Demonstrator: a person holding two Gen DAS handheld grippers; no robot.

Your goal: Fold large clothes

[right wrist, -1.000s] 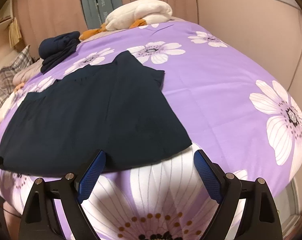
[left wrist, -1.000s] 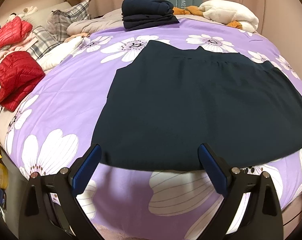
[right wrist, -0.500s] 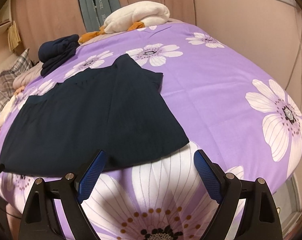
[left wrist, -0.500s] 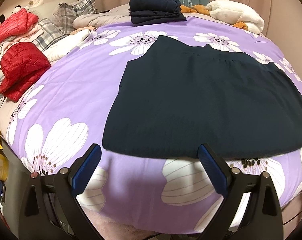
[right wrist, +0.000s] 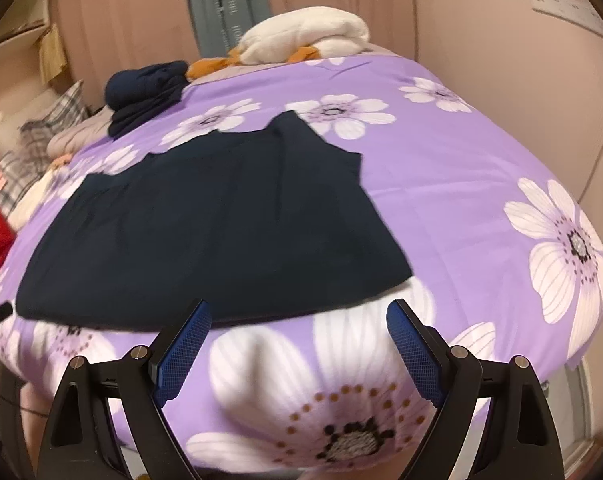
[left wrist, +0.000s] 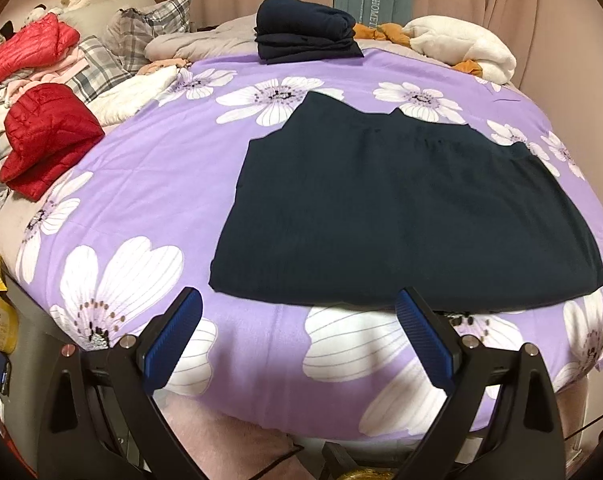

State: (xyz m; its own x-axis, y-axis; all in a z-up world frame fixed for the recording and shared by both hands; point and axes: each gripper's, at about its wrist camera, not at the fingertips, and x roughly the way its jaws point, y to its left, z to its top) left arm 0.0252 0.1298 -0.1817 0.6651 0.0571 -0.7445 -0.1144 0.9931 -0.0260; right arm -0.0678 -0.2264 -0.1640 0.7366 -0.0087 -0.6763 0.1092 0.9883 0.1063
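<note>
While the dark garment point(left wrist: 405, 216) lay flat on the bed point(left wrist: 149, 184), both grippers hovered short of its near hem. Left gripper point(left wrist: 297, 344) and right gripper point(right wrist: 297, 354) had fingers wide apart, empty.

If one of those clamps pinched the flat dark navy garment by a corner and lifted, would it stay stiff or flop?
Probably flop: the dark navy knit garment lies limp and flat, following the curve of the purple floral bedspread. It looks thin, so likely light. Its ribbed texture may grip the bedspread, so pushing it would likely bunch it rather than slide it.
</note>
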